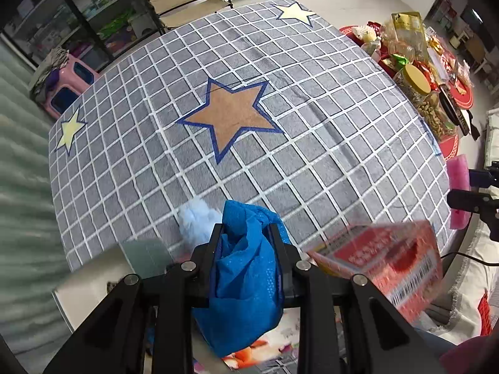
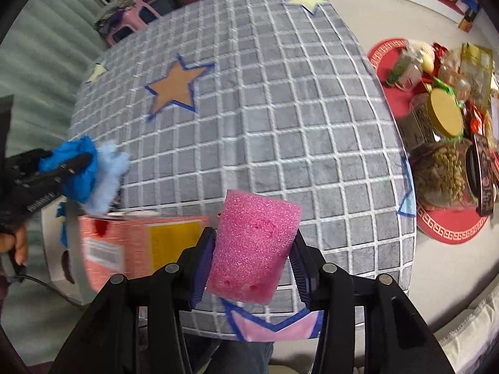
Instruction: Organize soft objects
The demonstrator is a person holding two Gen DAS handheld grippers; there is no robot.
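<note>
We count two grippers, each clamped on something soft; the left gripper point(image 1: 246, 233) squeezes one bunched blue cloth point(image 1: 246, 268) between its two fingers point(image 1: 215, 243), and from the right wrist camera the same gripper point(image 2: 84, 159) sits at nine o'clock with the cloth point(image 2: 78, 168) bulging round it; one pale blue fluffy piece point(image 1: 196, 218) lies against the cloth at its eleven o'clock, and we cannot tell whether it is gripped too or only clinging. One red box point(image 1: 389, 261), blurred, sits at four o'clock in the left view, just beside the blanket's point(image 1: 312, 155) near edge; the grey checked blanket carries one brown star point(image 1: 230, 115) at its middle and two yellow stars point(image 1: 70, 129) towards its far corners; one more star, pink point(image 2: 274, 327), shows at its near edge below the right gripper. The right gripper point(image 2: 252, 249) is closed on one pink sponge point(image 2: 252, 243), held upright over the blanket's near edge; at three o'clock one red mat point(image 2: 449, 233) bears two jars point(image 2: 443, 171) among packets.
</note>
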